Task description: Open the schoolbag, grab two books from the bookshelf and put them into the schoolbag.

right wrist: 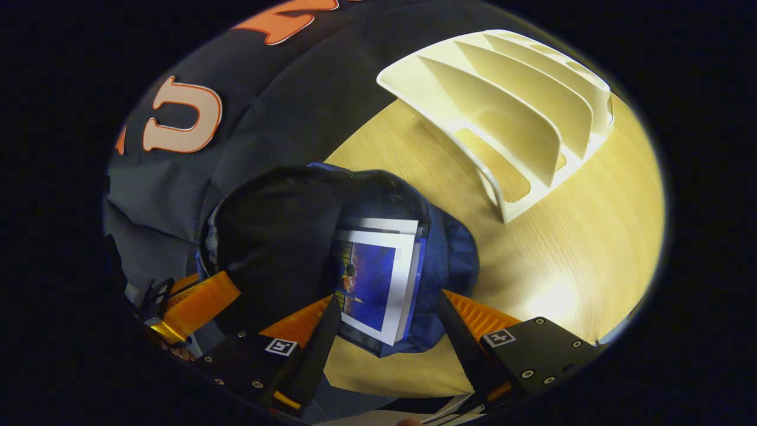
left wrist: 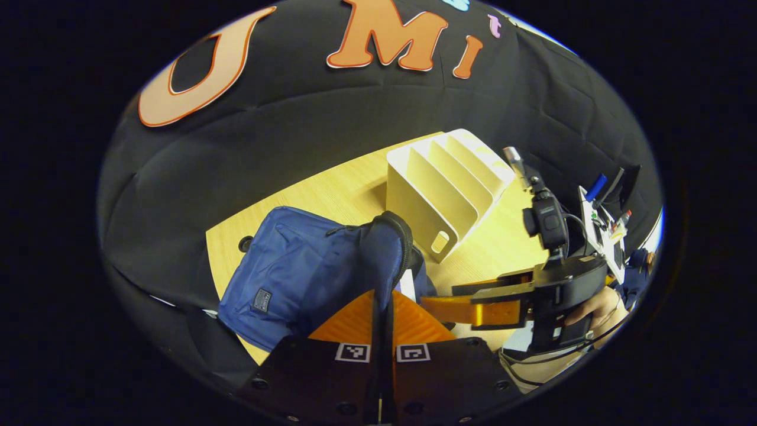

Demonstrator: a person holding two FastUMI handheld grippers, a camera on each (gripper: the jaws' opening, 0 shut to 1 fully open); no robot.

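The blue schoolbag lies on the wooden table. My left gripper is shut on the raised rim of its opening and holds it up. In the right gripper view the schoolbag gapes open, with a blue-covered book and a second book's white edge standing inside. My right gripper is open, one finger on each side of the books. The white bookshelf has empty slots. The left gripper shows at the bag's far rim, and the right gripper beside the bag.
The bookshelf stands just behind the bag on the table. A hand holds the right gripper, with cables trailing from it. A small stand with pens is at the far right.
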